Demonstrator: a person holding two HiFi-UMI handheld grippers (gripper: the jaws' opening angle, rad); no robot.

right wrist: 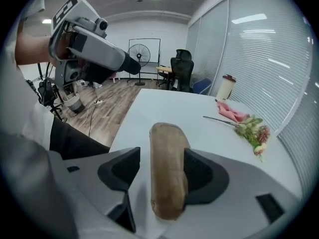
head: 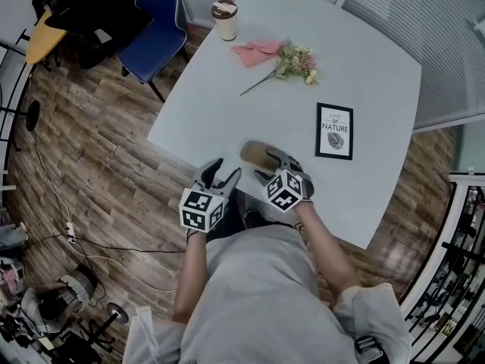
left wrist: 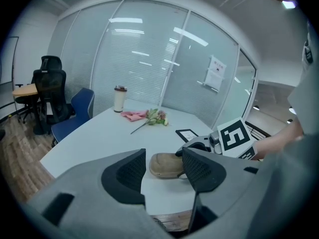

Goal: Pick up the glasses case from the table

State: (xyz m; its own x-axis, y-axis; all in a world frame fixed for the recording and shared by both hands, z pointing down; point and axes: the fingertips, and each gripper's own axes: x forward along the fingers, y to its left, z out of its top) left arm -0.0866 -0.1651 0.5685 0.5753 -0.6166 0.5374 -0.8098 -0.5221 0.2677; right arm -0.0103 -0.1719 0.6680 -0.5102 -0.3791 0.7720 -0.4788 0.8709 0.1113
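Note:
A tan, oblong glasses case (head: pixel 256 154) lies on the white table (head: pixel 364 74) near its front edge. My right gripper (head: pixel 271 167) is open and straddles the case's near end. In the right gripper view the case (right wrist: pixel 167 168) runs lengthwise between the jaws, close against the right pad (right wrist: pixel 199 171), with a gap to the left pad (right wrist: pixel 122 171). My left gripper (head: pixel 224 171) is open and holds nothing, hovering at the table edge just left of the case. In the left gripper view the case (left wrist: pixel 163 166) lies beyond the jaws, with the right gripper (left wrist: pixel 199 146) at its right.
A paper cup (head: pixel 224 20), a pink cloth (head: pixel 256 51) and a bunch of flowers (head: pixel 297 63) sit at the table's far side. A framed print (head: pixel 334 131) lies right of the case. A blue chair (head: pixel 158 25) stands on the wood floor to the left.

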